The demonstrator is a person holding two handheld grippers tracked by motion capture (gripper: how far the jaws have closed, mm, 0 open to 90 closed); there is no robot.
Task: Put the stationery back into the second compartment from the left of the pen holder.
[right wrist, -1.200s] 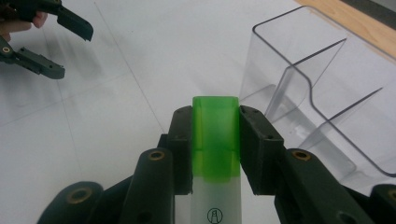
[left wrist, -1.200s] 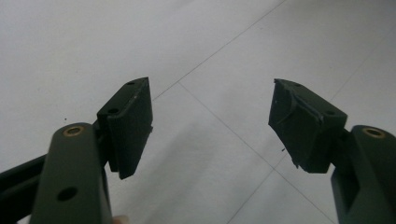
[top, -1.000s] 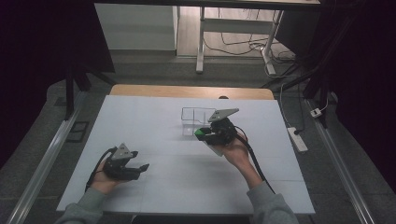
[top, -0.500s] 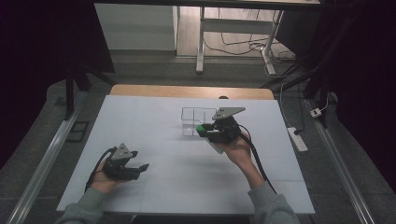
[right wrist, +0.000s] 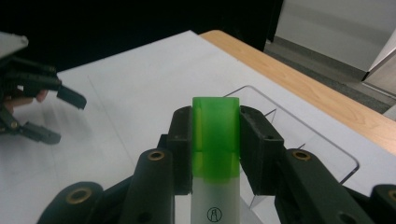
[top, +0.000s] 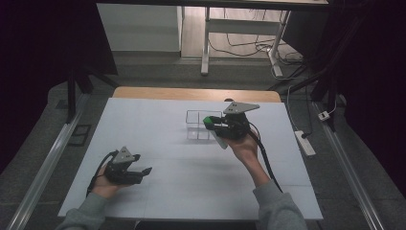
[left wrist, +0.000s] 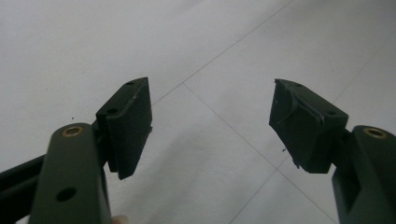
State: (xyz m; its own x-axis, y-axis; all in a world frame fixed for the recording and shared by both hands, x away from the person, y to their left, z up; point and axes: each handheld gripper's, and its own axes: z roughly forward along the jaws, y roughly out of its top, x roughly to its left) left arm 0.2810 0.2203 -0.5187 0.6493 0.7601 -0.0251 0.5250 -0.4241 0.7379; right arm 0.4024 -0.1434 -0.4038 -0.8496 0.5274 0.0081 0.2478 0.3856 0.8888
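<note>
1. Over the clear, shallow, rectangular plastic tray [top: 197, 125] on the white table [top: 158, 115], the right gripper [top: 209, 121] clamps a white tube with a translucent green cap [right wrist: 215, 135], jaws pressed on the cap.
2. Well apart from that tray, toward the table's near left corner, the left gripper [top: 143, 172] hangs with jaws wide and nothing between them.
</note>
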